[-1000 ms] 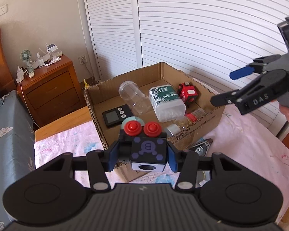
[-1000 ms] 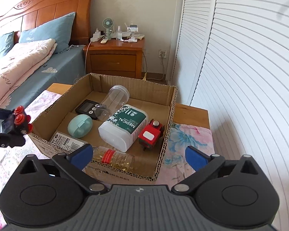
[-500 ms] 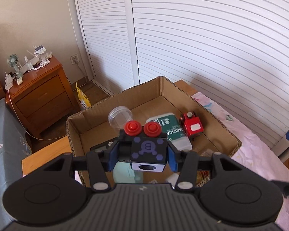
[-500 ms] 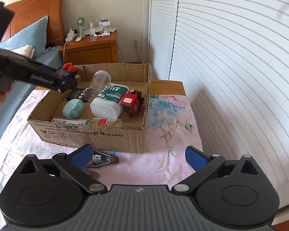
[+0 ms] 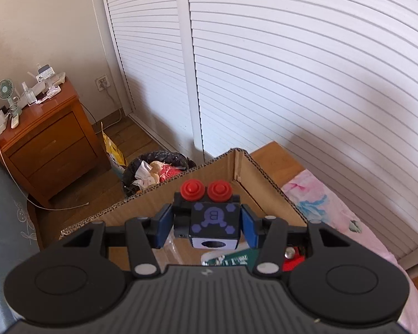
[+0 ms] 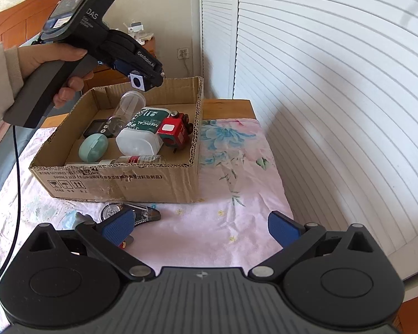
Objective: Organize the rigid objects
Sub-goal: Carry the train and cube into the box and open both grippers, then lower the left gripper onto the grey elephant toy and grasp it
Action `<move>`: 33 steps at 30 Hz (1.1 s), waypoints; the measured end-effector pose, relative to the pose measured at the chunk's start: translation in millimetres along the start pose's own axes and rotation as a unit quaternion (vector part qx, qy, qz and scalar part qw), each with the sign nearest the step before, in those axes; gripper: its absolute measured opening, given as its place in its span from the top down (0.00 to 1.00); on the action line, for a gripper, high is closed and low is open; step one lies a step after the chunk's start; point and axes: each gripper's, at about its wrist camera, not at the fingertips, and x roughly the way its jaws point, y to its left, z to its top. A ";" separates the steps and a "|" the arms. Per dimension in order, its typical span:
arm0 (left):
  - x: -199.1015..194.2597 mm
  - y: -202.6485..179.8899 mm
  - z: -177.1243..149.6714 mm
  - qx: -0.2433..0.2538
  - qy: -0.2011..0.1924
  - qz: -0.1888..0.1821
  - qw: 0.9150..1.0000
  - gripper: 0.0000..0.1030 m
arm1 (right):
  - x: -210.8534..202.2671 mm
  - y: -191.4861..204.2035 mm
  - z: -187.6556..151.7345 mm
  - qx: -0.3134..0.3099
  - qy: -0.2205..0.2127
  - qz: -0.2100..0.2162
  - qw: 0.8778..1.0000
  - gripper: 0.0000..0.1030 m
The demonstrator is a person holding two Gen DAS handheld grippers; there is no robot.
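Note:
My left gripper (image 5: 206,224) is shut on a black cube toy (image 5: 211,222) with two red knobs and holds it above the far part of the open cardboard box (image 5: 267,178). In the right wrist view the left gripper (image 6: 147,79) hangs over the box's (image 6: 125,183) back wall with the toy (image 6: 138,81) in it. The box holds a clear jar (image 6: 128,105), a green-labelled white tub (image 6: 142,133), a red toy car (image 6: 174,133), a mint case (image 6: 93,147), a black timer (image 6: 96,128) and a small bottle (image 6: 136,159). My right gripper (image 6: 200,226) is open and empty in front of the box.
A flat packaged item (image 6: 131,211) lies on the pink floral cloth (image 6: 237,167) just before the box. White louvred doors (image 5: 292,69) stand to the right. A wooden nightstand (image 5: 47,139) and a bin (image 5: 156,169) stand beyond the table.
My left gripper has carried the cube toy forward and up over the box's far side. My right gripper has drawn back from the box and stayed open.

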 end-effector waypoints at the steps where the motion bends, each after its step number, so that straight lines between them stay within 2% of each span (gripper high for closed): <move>1: 1.8 0.1 0.7 -0.001 -0.005 0.002 1.000 0.35 | 0.0 -0.6 -0.3 0.001 0.000 0.001 1.000 0.00; 2: 2.9 0.6 1.0 -0.002 -0.008 0.004 1.000 0.19 | -0.3 -1.0 -1.0 0.002 0.000 0.003 1.000 0.00; 4: -0.2 1.5 -2.9 -0.009 -0.020 0.020 1.000 0.12 | -0.6 -1.4 -2.5 0.002 0.002 0.007 1.000 0.00; 6: -5.3 3.1 -7.4 -0.013 -0.024 0.017 0.999 0.11 | -2.0 -1.4 -3.2 0.001 0.000 0.008 1.000 0.00; 12: -27.6 3.7 -24.9 -0.013 0.000 0.011 1.000 0.10 | -10.9 -0.1 -4.4 0.004 -0.010 0.015 1.000 0.00; 19: -75.3 -8.5 -55.9 0.000 -0.024 0.014 1.000 0.04 | -26.0 4.4 -8.3 0.002 -0.025 0.023 0.999 0.00; 26: -115.2 -24.0 -102.8 -0.004 -0.031 0.026 0.999 0.01 | -34.9 -0.5 -19.1 0.016 -0.032 0.028 0.999 0.00; 33: -132.3 -47.0 -153.6 -0.026 -0.031 0.036 0.999 0.01 | -32.8 -10.4 -33.0 0.033 -0.031 0.032 0.998 0.00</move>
